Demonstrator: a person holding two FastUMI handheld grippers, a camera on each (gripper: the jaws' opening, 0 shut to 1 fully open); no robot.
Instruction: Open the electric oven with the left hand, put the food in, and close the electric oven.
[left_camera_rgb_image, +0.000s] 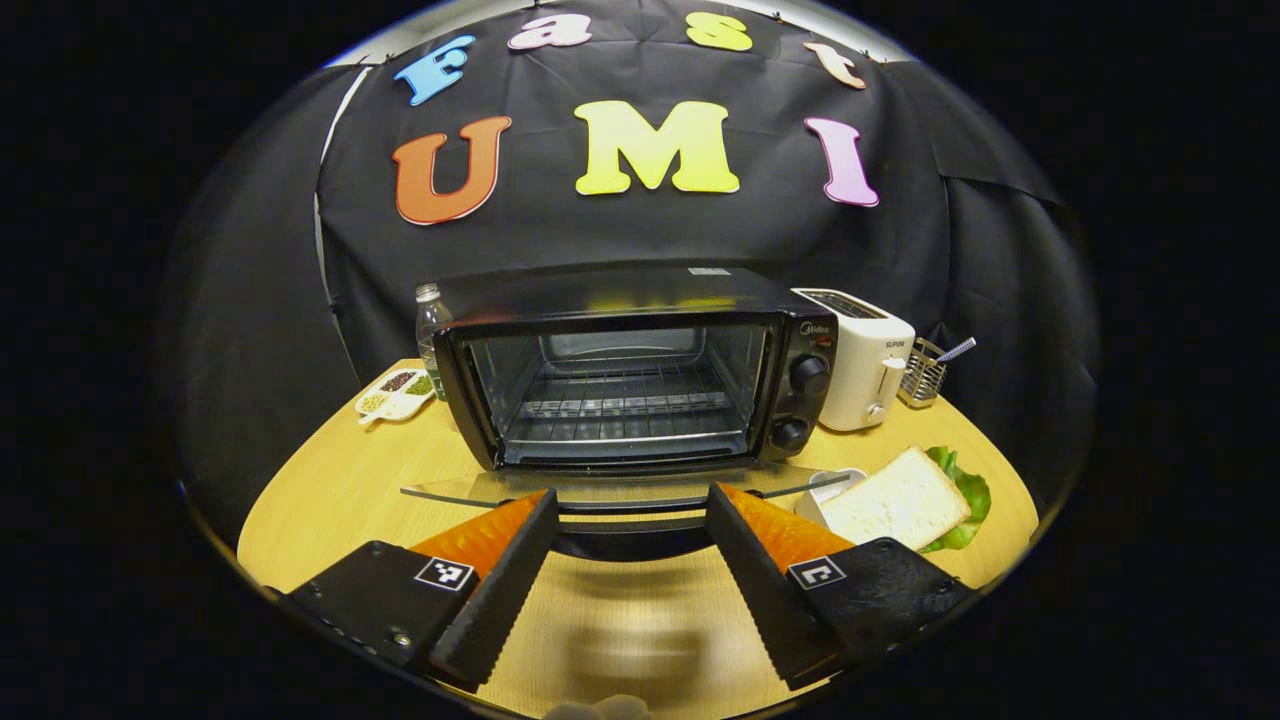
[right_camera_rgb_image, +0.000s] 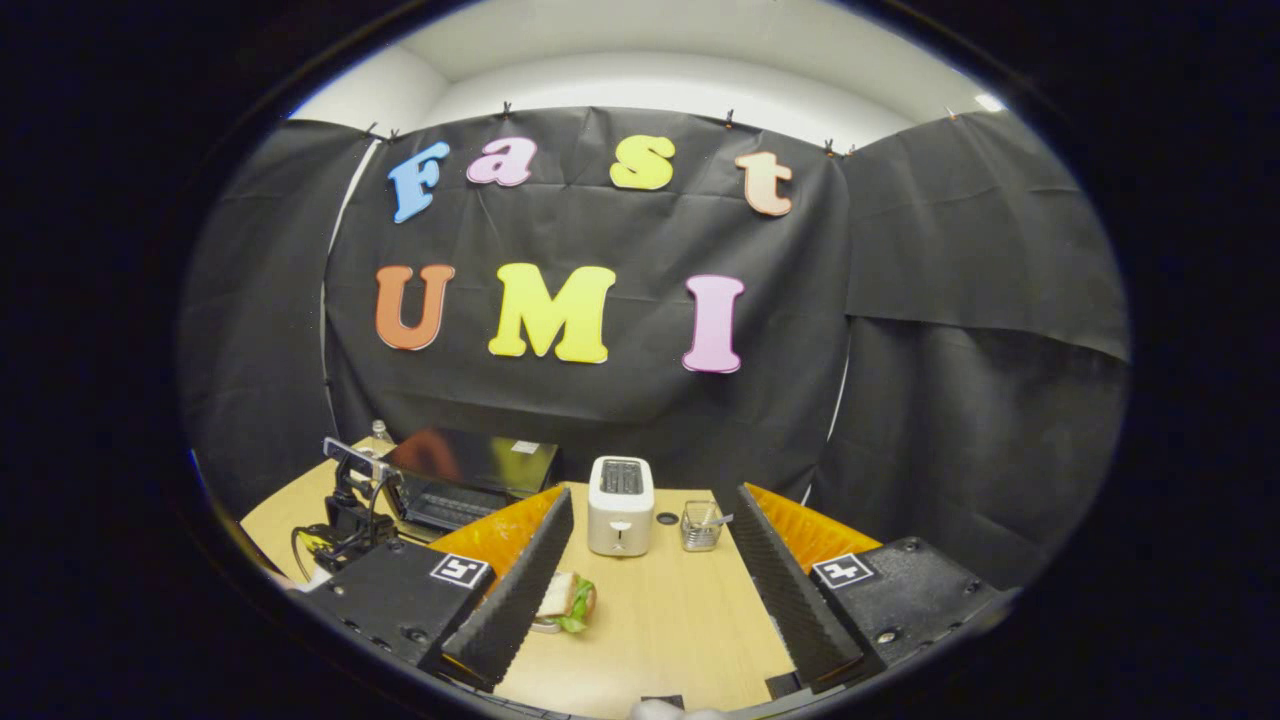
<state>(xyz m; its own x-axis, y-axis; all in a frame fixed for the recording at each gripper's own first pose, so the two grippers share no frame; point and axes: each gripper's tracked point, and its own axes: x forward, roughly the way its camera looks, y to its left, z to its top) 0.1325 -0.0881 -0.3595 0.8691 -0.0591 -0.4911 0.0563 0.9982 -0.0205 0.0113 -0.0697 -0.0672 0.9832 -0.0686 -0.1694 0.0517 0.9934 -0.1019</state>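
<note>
In the left gripper view we face an electric oven (left_camera_rgb_image: 640, 385) standing on a round wooden table (left_camera_rgb_image: 330, 500), its wide front turned squarely toward us and its long axis running from side to side; its glass door (left_camera_rgb_image: 600, 492) is folded fully down, lying flat and level just past our fingertips, and the wire rack (left_camera_rgb_image: 620, 405) inside is bare; two control knobs (left_camera_rgb_image: 808, 374) sit one above the other at the oven's right end; our left gripper (left_camera_rgb_image: 630, 500) hovers in front of the door's near edge with its fingers spread wide and nothing between them; to the right of the door, a sandwich (left_camera_rgb_image: 905, 500) of white bread over green lettuce rests on a small white plate (left_camera_rgb_image: 835, 483), its upper slice tilted, with one corner pointing toward the oven; behind it stand a white toaster (left_camera_rgb_image: 865, 365) and a wire basket (left_camera_rgb_image: 925, 375) with a utensil in it; left of the oven we see a clear bottle (left_camera_rgb_image: 428, 335) and a divided dish (left_camera_rgb_image: 395, 393) of seeds or grains

In the right gripper view our right gripper (right_camera_rgb_image: 650, 520) is held higher and farther back, its fingers also parted and empty; the sandwich lies beside the tip of its left finger, the toaster and basket farther off between the fingers, and the oven at far left behind the left gripper's body
</note>
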